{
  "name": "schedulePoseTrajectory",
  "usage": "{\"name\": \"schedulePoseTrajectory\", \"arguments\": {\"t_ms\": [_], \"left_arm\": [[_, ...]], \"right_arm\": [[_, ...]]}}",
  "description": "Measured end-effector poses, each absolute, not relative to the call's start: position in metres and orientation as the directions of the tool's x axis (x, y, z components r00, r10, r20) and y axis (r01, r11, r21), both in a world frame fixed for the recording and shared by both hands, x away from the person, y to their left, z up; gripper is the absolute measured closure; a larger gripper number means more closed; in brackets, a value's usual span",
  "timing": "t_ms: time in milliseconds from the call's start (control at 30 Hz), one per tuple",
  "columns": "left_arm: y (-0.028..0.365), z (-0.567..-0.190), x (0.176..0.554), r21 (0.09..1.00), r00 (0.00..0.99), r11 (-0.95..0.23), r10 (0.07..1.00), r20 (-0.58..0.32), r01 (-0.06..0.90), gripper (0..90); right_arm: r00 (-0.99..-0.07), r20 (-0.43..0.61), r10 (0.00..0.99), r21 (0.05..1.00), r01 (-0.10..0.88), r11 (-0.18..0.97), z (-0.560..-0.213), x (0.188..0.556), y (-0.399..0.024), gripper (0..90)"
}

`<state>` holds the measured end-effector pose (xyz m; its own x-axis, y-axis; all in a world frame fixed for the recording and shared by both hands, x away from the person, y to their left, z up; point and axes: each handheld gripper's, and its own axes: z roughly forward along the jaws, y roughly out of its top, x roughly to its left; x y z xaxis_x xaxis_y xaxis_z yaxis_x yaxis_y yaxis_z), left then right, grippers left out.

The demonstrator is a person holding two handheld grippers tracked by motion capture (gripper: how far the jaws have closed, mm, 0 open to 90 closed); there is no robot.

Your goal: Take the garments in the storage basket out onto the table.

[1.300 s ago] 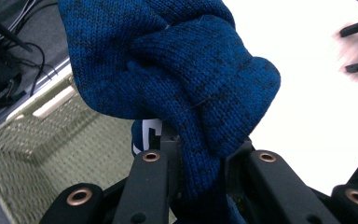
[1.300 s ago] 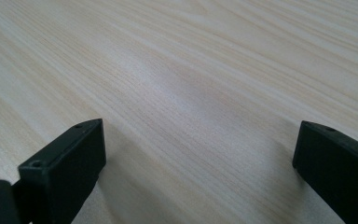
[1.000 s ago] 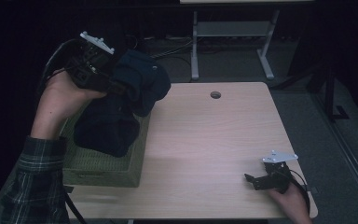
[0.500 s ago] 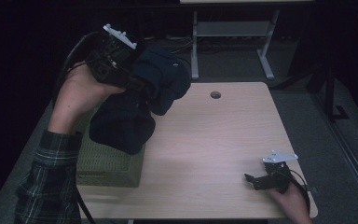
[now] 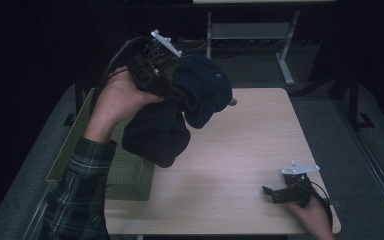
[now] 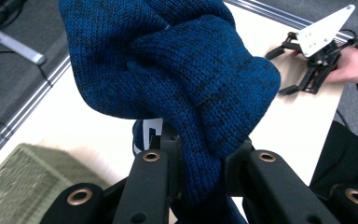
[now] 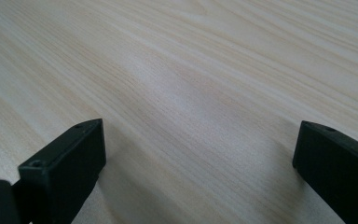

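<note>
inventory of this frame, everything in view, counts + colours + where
knit garment: 1, dark blue, bunched and held in the air above the table's left part
basket: 1, olive green, at the table's left edge
table: 1, light wood, centre
round insert: 1, grey, far side of the tabletop
desk frame: 1, white, on the floor beyond the table
left gripper: 1, black, raised, shut on the knit garment
right gripper: 1, black, resting at the table's near right corner, jaws open, nothing between them
plaid sleeve: 1, dark, lower left

Dim high view, dark surroundings, evenly lit table, soft close-up edges
</note>
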<state>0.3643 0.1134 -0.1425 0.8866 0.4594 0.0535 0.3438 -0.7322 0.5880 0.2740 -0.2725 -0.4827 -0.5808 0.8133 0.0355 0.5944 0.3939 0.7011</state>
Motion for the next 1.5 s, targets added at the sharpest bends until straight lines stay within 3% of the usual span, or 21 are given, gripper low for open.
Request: {"name": "schedulePoseTrajectory", "arguments": {"t_ms": [1500], "left_arm": [[-0.002, -0.269, 0.372, 0.583, 0.937, -0.736, 0.305, -0.167, 0.344, 75.4]], "right_arm": [[-0.583, 0.033, 0.812, 0.704, 0.59, 0.395, -0.483, 0.274, -0.273, 2.2]]}}
